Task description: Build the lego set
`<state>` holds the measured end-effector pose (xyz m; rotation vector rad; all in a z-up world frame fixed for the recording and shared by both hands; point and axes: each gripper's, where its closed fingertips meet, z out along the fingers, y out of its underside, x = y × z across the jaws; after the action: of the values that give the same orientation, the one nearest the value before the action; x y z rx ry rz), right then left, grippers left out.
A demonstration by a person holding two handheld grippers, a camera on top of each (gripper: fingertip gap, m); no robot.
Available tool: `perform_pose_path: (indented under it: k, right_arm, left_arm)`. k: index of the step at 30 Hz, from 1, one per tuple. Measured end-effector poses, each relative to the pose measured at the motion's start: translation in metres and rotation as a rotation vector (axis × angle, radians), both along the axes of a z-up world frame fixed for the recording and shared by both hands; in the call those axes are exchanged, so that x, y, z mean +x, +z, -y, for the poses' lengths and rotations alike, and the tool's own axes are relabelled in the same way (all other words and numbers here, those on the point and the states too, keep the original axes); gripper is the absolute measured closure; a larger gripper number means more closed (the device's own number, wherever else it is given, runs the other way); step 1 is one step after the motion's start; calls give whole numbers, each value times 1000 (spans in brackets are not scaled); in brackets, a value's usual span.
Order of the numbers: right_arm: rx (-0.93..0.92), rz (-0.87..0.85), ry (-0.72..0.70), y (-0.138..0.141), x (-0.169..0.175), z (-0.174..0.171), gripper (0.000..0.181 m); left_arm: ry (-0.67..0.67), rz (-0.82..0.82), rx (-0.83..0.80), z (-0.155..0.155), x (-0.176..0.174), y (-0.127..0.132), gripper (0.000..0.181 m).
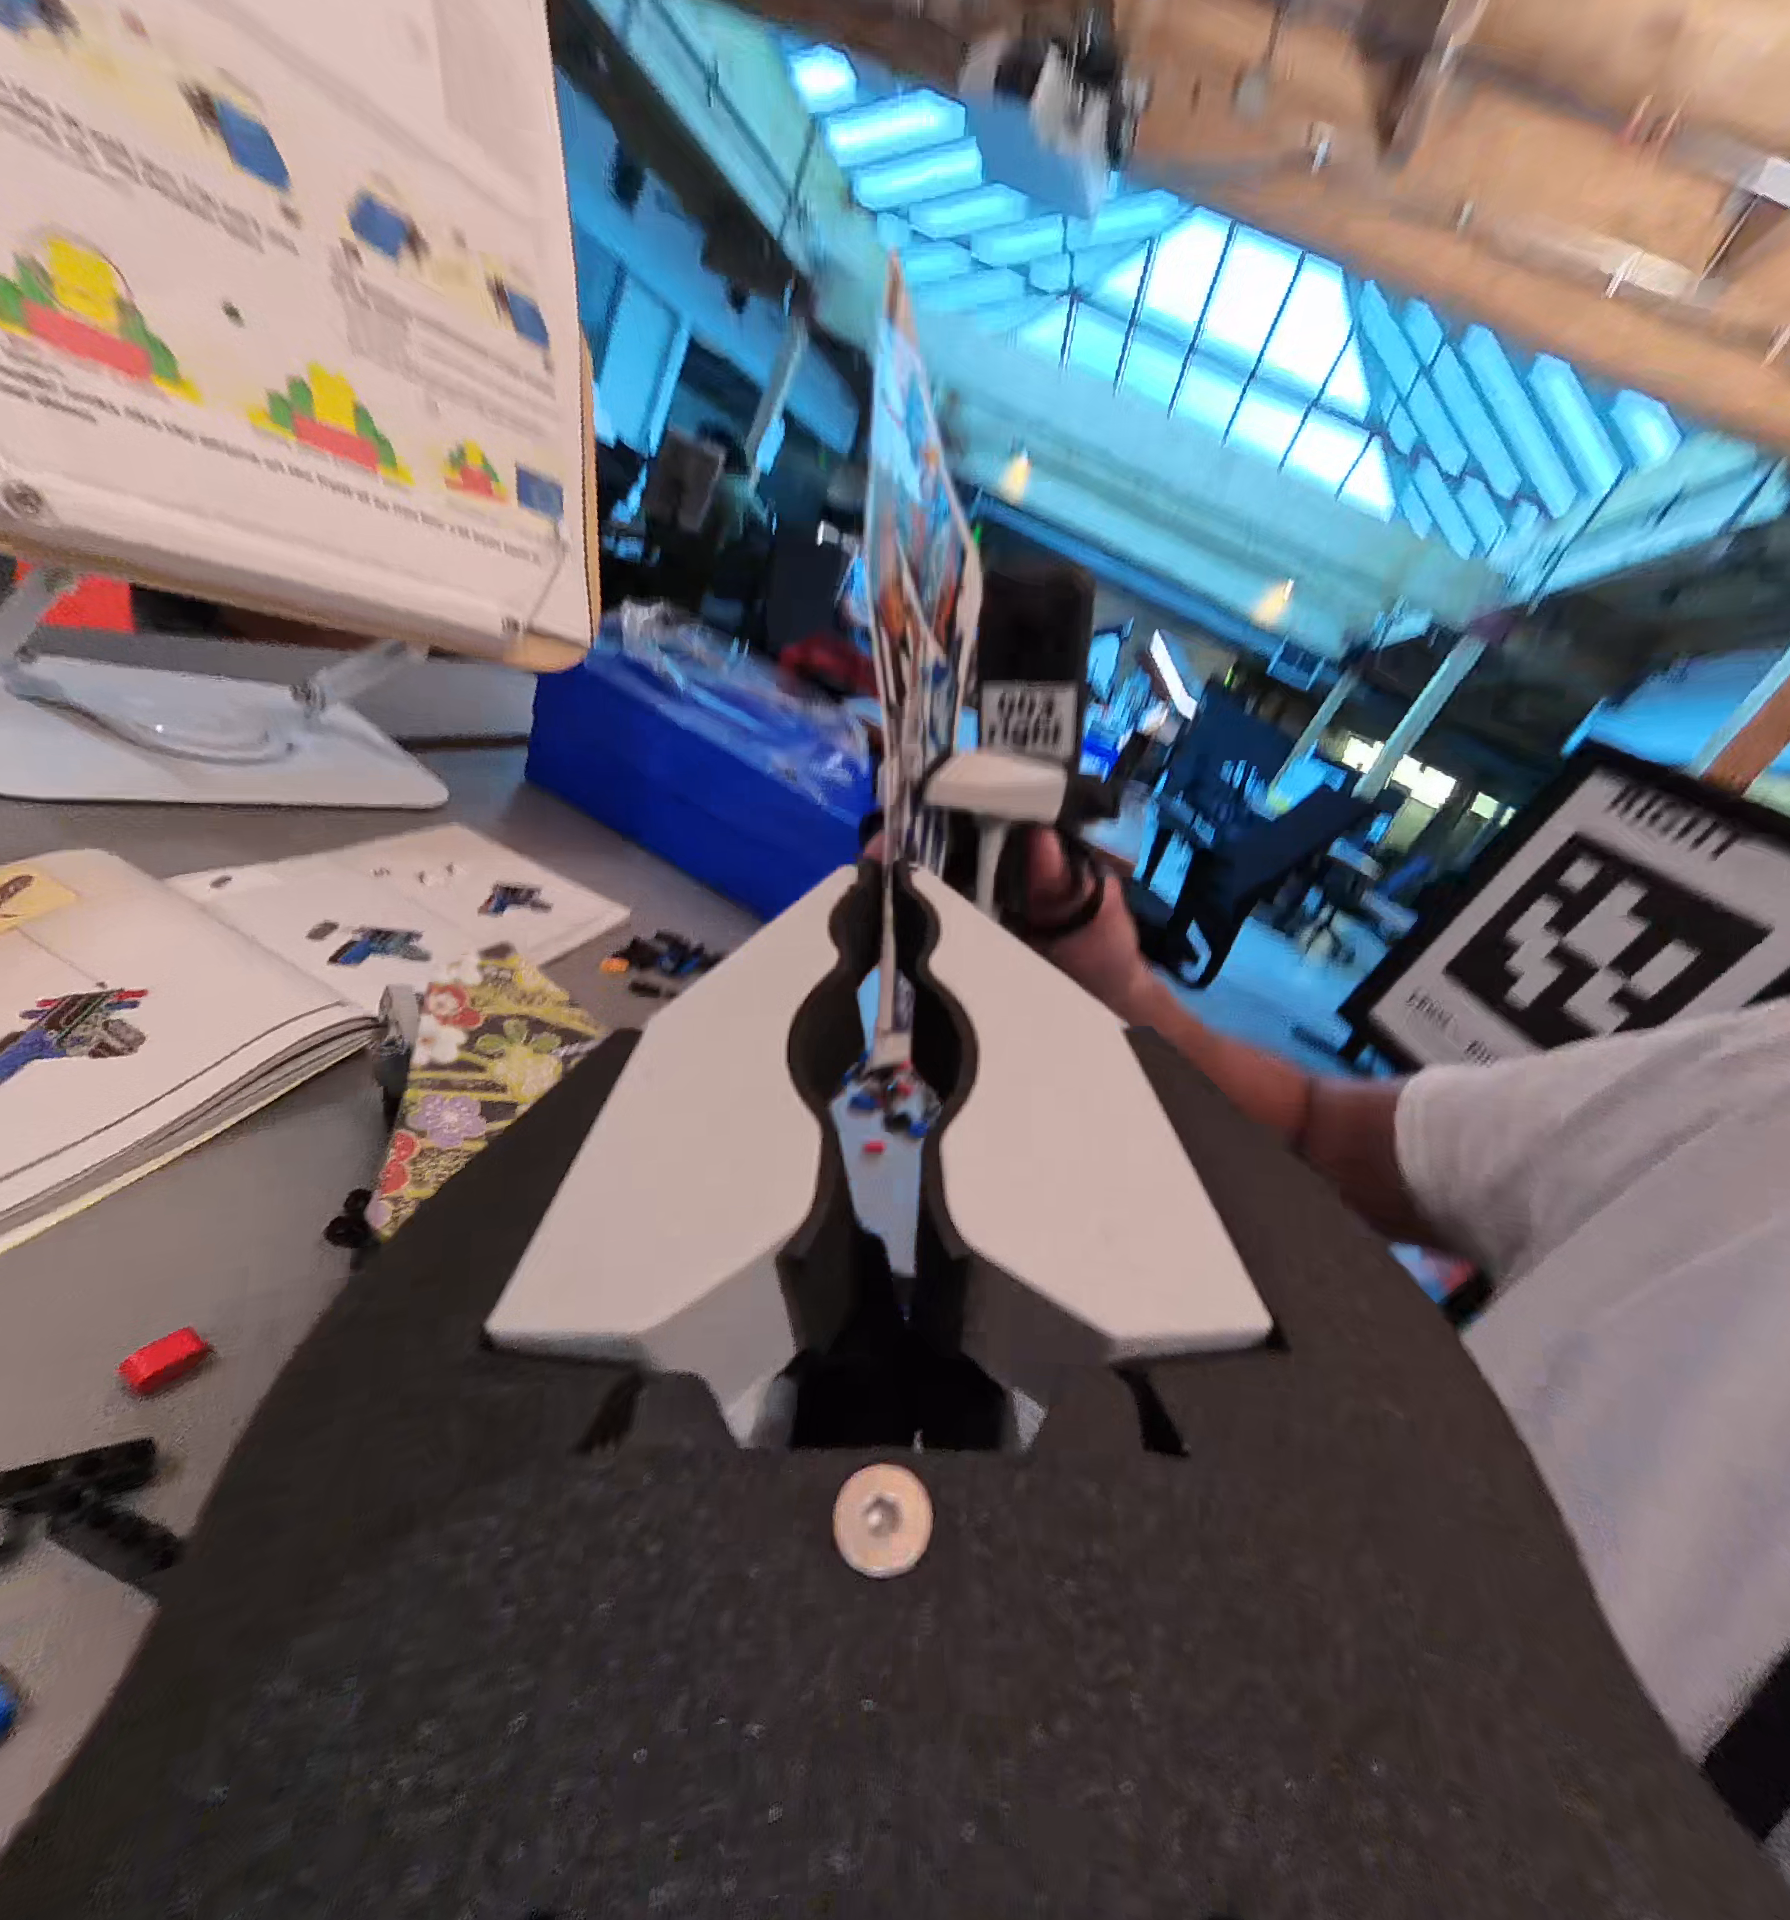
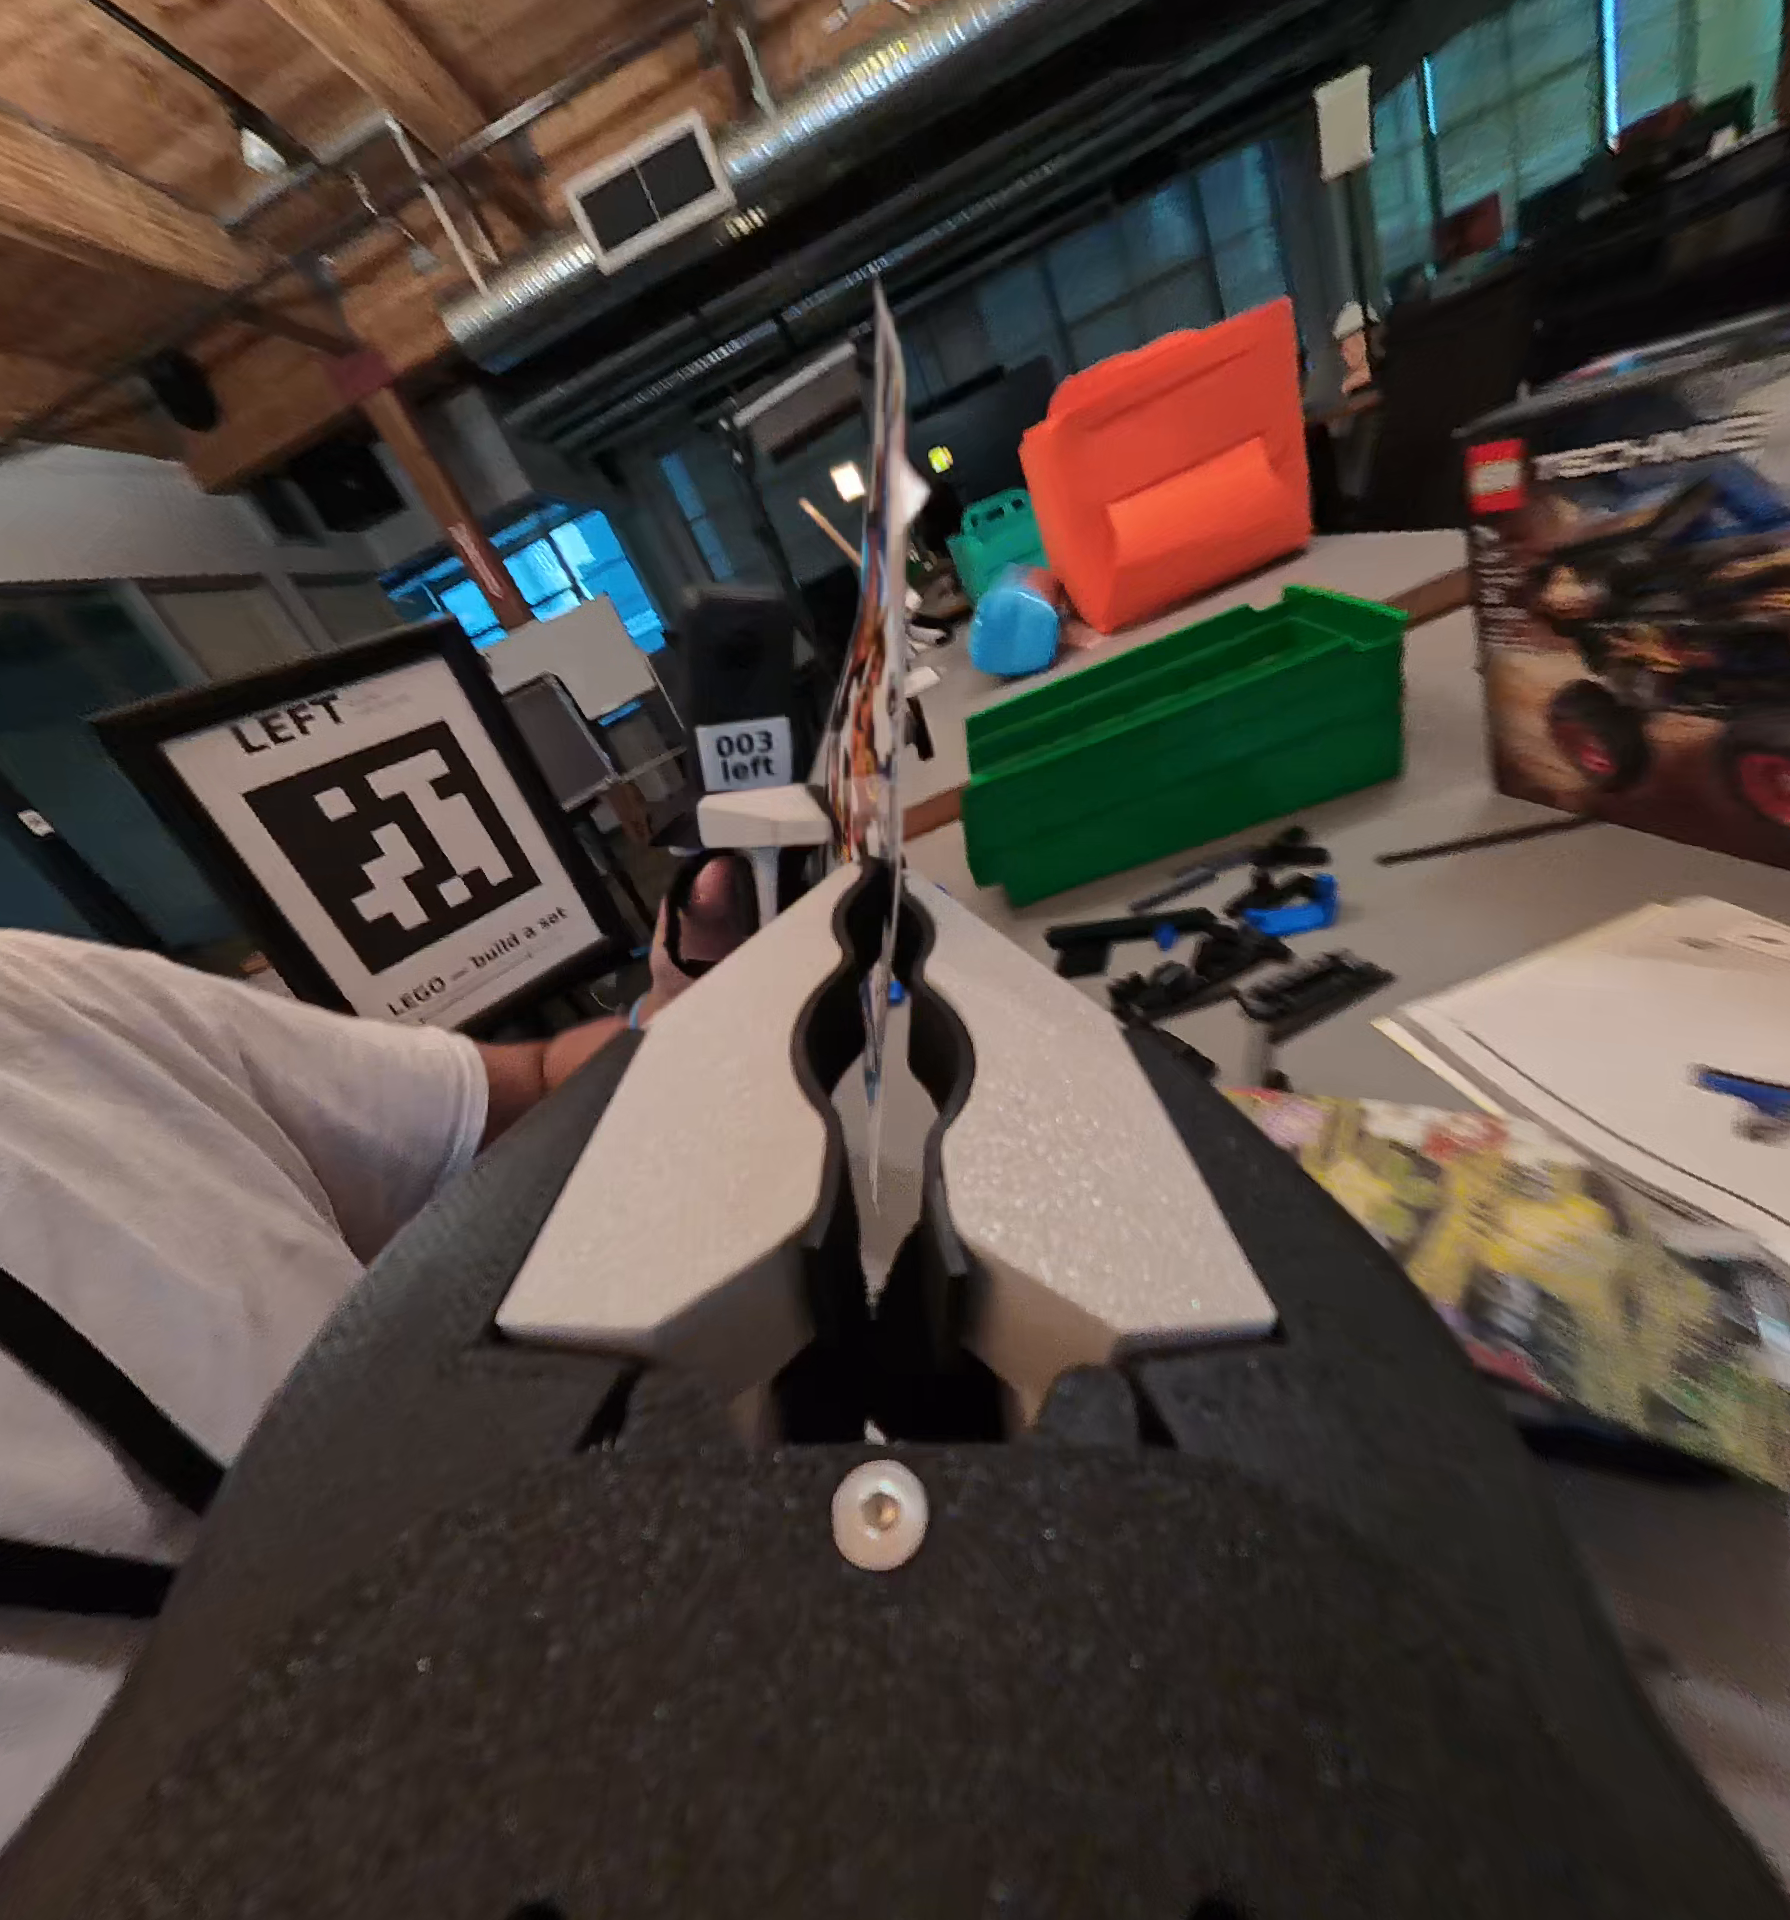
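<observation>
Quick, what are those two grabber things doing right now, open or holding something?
Left gripper: fingers closed on a thin printed sheet, seen edge-on.
Right gripper: fingers closed on the same kind of thin printed sheet.

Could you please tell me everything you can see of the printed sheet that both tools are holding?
The printed sheet is thin, flat and looks like glossy paper, with patches of orange, blue, black and white print too blurred to make out. It stands nearly upright, seen edge-on. The left tool is shut on one edge and the right tool on another, lifting it above the table. It bends slightly and touches nothing else that shows.
</observation>
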<state>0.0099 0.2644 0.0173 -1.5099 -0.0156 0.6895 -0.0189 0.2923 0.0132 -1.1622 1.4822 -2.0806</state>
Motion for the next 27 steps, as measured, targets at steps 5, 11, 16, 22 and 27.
perform_pose_path:
  k: [5, 11, 16, 22, 27]
  right_arm:
    - [-135, 86, 39, -25, 29, 28, 181]
    - [-140, 221, -105, -57, 69, 46, 153]
    - [-425, 519, -571, -98, 170, 70, 149]
    - [-540, 619, -682, -125, 197, 76, 148]
    - [-597, 564, -619, -152, 195, 70, 148]
  left_arm:
    - [-161, -90, 286, 38, 21, -43, 181]
    - [-100, -6, 256, 8, 36, -30, 181]
    - [55, 23, -9, -64, 43, -13, 181]
    - [99, -14, -82, -92, 49, -20, 181]
    - [144, -58, -31, -99, 58, -36, 181]
